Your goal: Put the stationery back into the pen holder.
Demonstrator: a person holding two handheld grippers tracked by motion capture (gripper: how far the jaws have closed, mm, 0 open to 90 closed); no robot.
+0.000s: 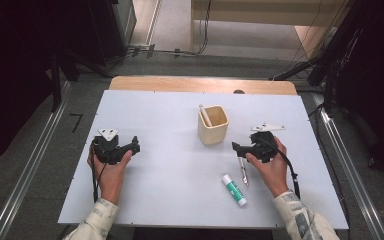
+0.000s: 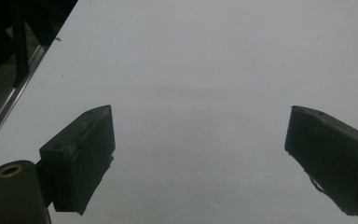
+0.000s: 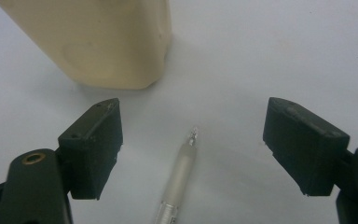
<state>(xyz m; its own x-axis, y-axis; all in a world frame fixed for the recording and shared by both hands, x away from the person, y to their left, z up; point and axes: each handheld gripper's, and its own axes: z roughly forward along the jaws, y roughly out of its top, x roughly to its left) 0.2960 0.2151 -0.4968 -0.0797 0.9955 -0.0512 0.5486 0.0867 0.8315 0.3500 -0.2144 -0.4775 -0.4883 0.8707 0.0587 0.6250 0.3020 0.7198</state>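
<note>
A cream square cup [image 1: 213, 124] stands near the table's middle with a white stick leaning inside it; its side fills the top left of the right gripper view [image 3: 98, 42]. A silver pen [image 1: 243, 171] lies on the white table by the right hand, and its tip [image 3: 179, 175] points up between the wide-apart jaws of my right gripper [image 3: 193, 140]. That right gripper [image 1: 238, 146] is open, just right of the cup. A white and green glue stick [image 1: 234, 189] lies nearer the front edge. My left gripper [image 1: 134, 145] is open over bare table [image 2: 200, 135].
The white table top [image 1: 170, 165] rests on a wooden board whose far edge [image 1: 200, 84] shows behind it. Metal rails [image 1: 30, 165] run along both sides on the grey floor. Dark equipment and cables stand at the far left and far right.
</note>
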